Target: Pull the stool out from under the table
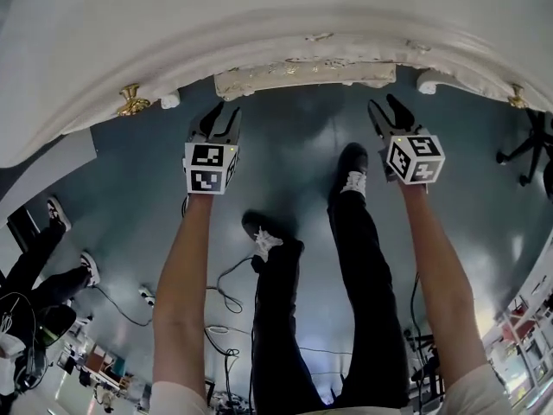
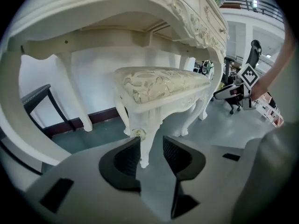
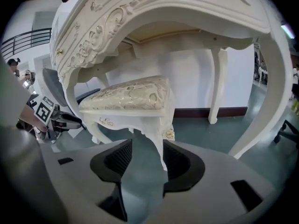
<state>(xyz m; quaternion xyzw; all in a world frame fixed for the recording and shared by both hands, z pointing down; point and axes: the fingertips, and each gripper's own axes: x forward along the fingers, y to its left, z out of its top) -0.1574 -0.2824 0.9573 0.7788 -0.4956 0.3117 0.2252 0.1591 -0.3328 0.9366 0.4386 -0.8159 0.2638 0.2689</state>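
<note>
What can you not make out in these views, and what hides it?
Head view: most of the stool, under the table top.
Head view: a bystander at left, cut off by the edge.
Gripper views: how near the left gripper and right gripper stand to the stool's legs; depth unreadable.

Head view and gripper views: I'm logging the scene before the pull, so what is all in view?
table: one, cream, carved, over the stool
stool: one, cream, patterned seat, under the table
floor: grey-blue
office chair: one, black, far right in head view
cables: several, dark, on the floor
bystander's legs: two, dark, left edge of head view
arms: two, bare
legs: two, black trousers
left gripper: open, short of the stool
right gripper: open, short of the stool
</note>
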